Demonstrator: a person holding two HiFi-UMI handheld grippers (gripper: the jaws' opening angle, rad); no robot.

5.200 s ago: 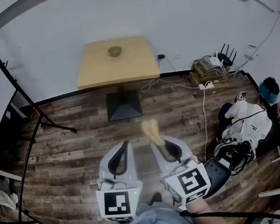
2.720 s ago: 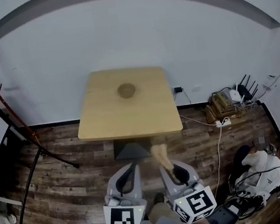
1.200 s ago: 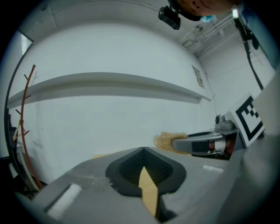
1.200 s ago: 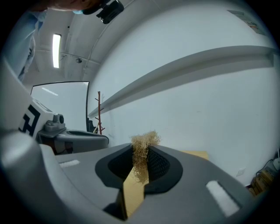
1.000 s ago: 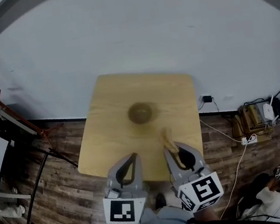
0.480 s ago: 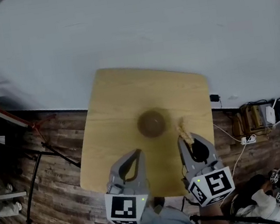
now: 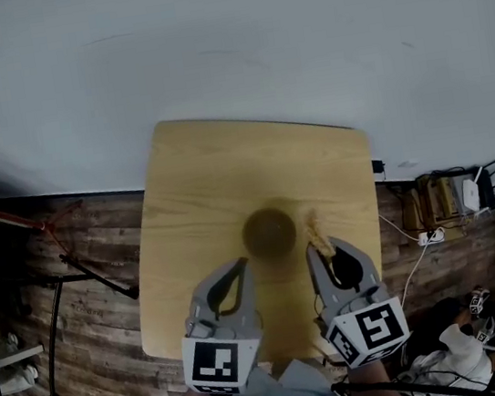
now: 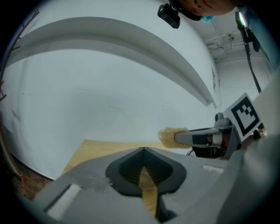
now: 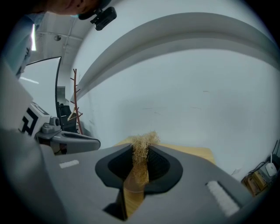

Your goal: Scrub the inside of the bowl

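Small dark round bowl (image 7: 269, 232) is sitting at the middle of the pale wooden counter (image 7: 198, 172) — probably light, rigid and sliding easily, so its rim is looking like the place to brace. Over the counter's near half, the right tool (image 7: 314, 245) is clenching a straw-coloured fibre scrubber (image 7: 317, 228); the left tool (image 7: 242, 263) is pinching shut on nothing.

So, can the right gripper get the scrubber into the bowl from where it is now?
Probably yes. The right gripper, jaws shut on the scrubber, hangs just beside the bowl, which sits open on the table with nothing over it or between the two.
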